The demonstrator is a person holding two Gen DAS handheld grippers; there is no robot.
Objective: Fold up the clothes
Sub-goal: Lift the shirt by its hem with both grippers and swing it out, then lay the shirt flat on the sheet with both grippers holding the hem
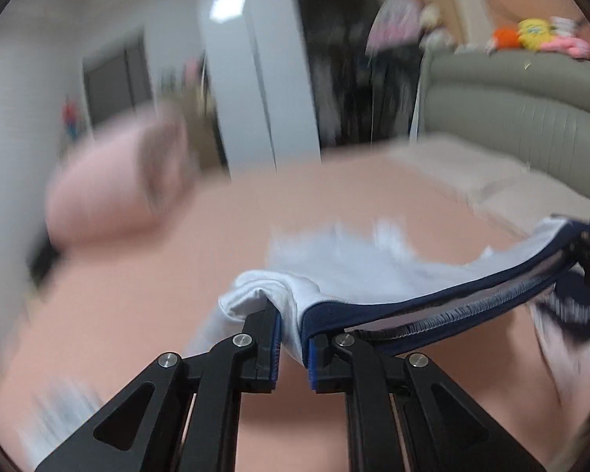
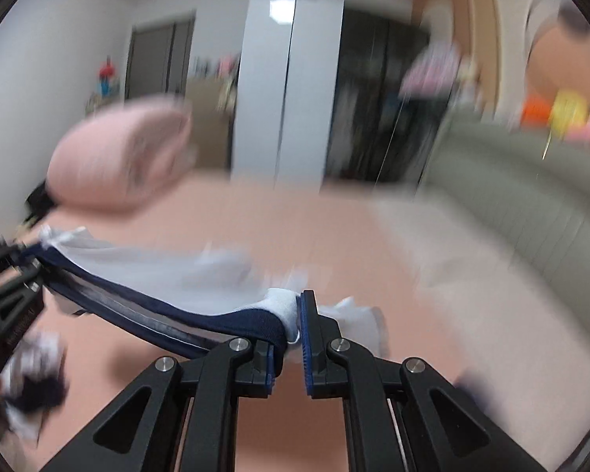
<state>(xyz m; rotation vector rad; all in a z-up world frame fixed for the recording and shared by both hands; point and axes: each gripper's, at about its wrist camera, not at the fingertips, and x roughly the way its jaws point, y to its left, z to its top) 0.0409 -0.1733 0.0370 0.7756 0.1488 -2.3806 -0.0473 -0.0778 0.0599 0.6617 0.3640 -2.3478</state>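
Garment, white with a navy band, looks light and limp, sagging above the bed between left tongs and right tongs, each pinching a band end, the sensible hold.

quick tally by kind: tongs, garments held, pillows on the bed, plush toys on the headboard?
Tongs: 2, left tongs and right tongs
Garments held: 1, white garment with navy trim, stretched between both
Pink pillows: 1, pink pillow on the bed
Plush toys on the headboard: at least 3, blurred
Total: at least 7
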